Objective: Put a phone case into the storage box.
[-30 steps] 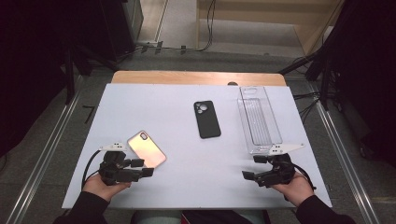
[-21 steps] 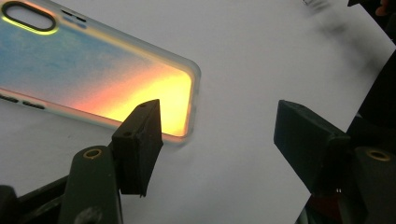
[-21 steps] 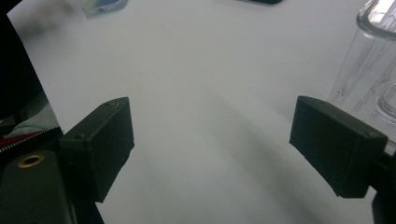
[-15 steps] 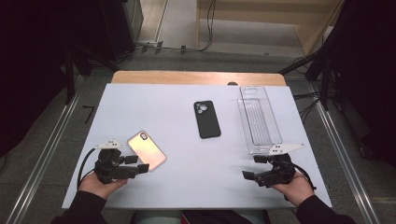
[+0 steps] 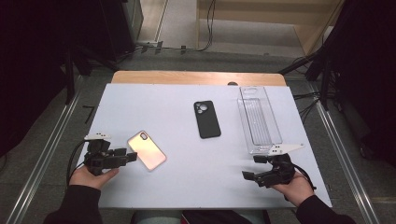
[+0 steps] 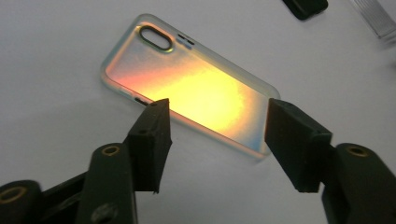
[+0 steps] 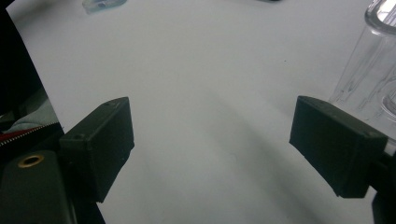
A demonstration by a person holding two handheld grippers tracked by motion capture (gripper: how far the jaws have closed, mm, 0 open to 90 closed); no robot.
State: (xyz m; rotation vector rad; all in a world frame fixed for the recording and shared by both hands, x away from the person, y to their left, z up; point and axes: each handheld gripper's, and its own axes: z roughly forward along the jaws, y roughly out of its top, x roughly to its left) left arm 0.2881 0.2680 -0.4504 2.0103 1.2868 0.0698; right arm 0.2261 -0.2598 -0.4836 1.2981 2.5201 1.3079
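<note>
The left tongs (image 6: 215,135) stand apart over the near end of the clear case (image 6: 187,88), which lies flat just ahead; their jaws have just been closing, pads not yet touching, so centre both jaws on the long edges before squeezing. The right tongs (image 7: 210,140) are open on nothing, beside the tray (image 5: 259,119). Count: two tongs, one clear case, one black case (image 5: 206,119), one tray.

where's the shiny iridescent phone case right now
In the high view the iridescent phone case lies flat on the white table, near left, just ahead of the left gripper and left of the black phone case.
</note>
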